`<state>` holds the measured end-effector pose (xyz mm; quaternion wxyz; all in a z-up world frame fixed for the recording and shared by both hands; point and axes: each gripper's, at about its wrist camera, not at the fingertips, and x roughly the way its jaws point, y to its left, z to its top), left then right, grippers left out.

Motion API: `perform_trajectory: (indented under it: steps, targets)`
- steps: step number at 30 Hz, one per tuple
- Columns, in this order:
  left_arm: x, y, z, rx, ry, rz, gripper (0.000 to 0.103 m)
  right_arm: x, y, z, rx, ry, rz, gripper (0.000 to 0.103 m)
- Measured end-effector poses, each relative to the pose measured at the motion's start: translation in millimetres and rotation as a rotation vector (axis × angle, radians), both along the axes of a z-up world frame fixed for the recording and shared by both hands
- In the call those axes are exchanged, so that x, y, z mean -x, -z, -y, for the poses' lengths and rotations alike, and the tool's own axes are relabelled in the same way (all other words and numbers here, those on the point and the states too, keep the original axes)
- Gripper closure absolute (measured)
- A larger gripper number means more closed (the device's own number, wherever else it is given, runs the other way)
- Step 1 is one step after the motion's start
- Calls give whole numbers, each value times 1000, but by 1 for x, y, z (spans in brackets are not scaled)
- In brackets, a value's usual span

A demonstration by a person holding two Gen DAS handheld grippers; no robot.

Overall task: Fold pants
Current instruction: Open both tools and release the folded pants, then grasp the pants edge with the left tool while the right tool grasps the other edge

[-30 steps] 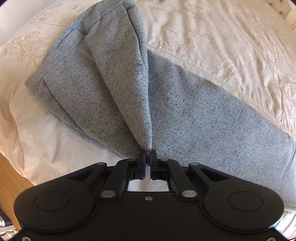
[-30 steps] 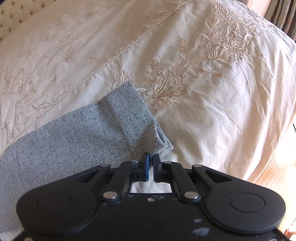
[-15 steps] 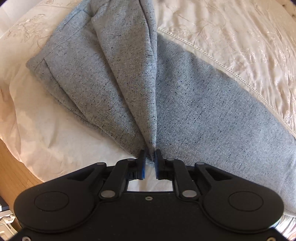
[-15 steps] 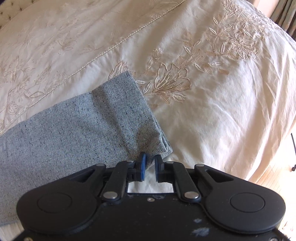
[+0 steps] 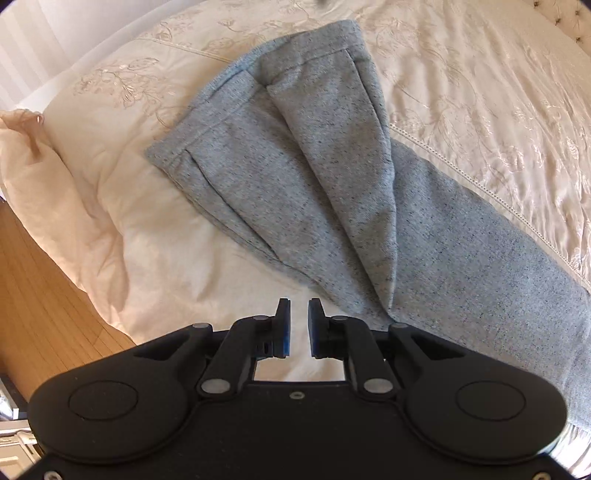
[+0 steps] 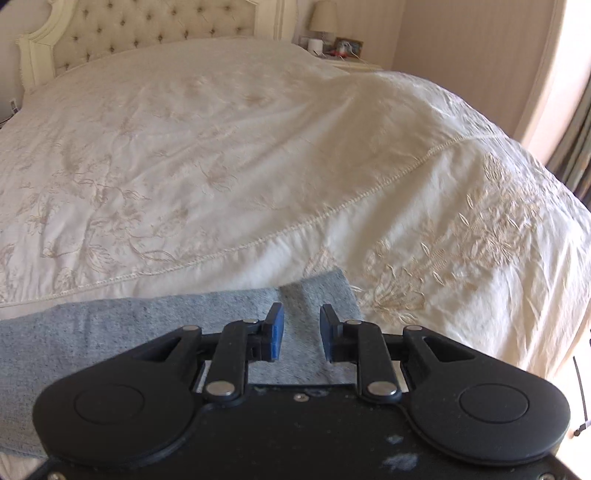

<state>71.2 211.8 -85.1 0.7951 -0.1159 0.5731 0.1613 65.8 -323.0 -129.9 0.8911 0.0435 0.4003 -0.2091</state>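
Grey speckled pants (image 5: 332, 192) lie on a cream embroidered bedspread (image 5: 480, 92), waistband at the far end, with a raised ridge of cloth running down the seat. My left gripper (image 5: 298, 314) is open and empty, just off the pants' near edge over bare bedspread. In the right wrist view the pant leg (image 6: 147, 317) ends at its cuff (image 6: 317, 295). My right gripper (image 6: 299, 317) is open and empty, hovering above the cuff.
The bed's tufted headboard (image 6: 147, 26) stands at the far end, with a nightstand and lamp (image 6: 325, 22) beside it. Wooden floor (image 5: 40, 295) shows past the bed's left edge. Curtains (image 6: 576, 147) hang at the right.
Both grippers let go of the pants and opened. Both pulled back and up; the right one tilted up so the headboard shows. The pants settled on the bed.
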Motion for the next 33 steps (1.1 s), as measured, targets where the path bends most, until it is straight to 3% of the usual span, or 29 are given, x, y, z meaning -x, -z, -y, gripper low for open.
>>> perform_trajectory:
  steps: [4,8,13,19,26,33]
  targets:
    - [-14,-9,-24,-16,0,21,84,-12,-11,-37,-95,-110,32,80]
    - [-39,-13,-54,-41,43,41,84,-26,-13,-83,-195,-230,4,80]
    - [-79,-10,-95,-32,125,51,84,-42,-13,-171,-247,-356,-41,79]
    - [-137,8,-149,21,233,27,84,-75,-13,-300,-360,-433,-81,79]
    - [-194,45,-183,75,347,-48,84,-136,-18,-425,-394,-548,-99,75]
    - [-221,75,-196,142,391,-107,83,-195,-9,-493,-388,-659,-157,72]
